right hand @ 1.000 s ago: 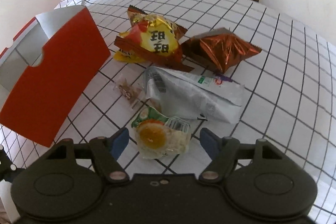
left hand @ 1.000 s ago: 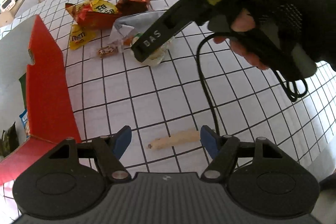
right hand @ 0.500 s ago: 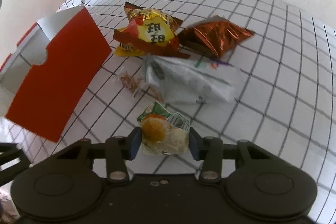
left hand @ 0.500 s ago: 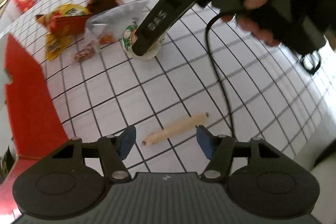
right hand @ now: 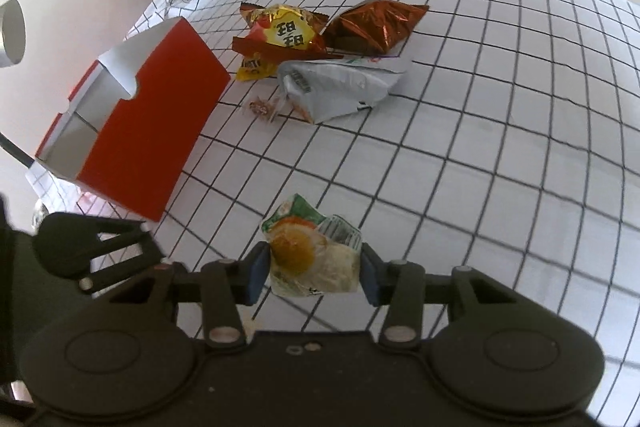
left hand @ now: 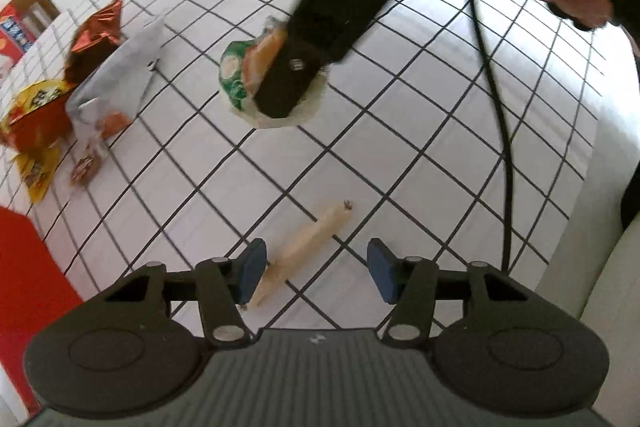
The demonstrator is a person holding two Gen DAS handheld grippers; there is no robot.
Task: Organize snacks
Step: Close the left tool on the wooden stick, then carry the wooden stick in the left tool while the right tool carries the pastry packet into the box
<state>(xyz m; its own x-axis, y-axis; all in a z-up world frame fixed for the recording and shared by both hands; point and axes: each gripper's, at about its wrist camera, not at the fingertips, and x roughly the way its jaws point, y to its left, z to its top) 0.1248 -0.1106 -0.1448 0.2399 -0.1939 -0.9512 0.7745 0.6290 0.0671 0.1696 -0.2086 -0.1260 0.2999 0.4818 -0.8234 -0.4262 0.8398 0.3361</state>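
Your right gripper (right hand: 310, 273) is clamped on the clear egg-snack packet (right hand: 314, 257), both blue pads pressed to its sides, low in the right wrist frame and seemingly lifted off the checked tablecloth (right hand: 500, 147). The wrapper is soft and slick; a loose pinch may let it slide out during the carry.

Your left gripper (left hand: 316, 267) is closing around the pale stick snack (left hand: 298, 253), at the lower centre of the left wrist frame. The stick lies diagonally across the gap, its lower end just beside the left pad, the right pad still apart. Risk: the pads may catch 1 end only, so the stick pivots, rolls away or snaps.

The red box (right hand: 132, 123), open-topped, sits at the left of the right wrist frame. Beyond it, upper centre, a pile of 5: yellow-red bag (right hand: 286, 31), copper foil bag (right hand: 378, 23), silver pouch (right hand: 340, 87), small yellow packet (right hand: 252, 69), tiny wrapped candy (right hand: 262, 107). The black cable (left hand: 500, 131) trails just right of the left gripper and could snag.
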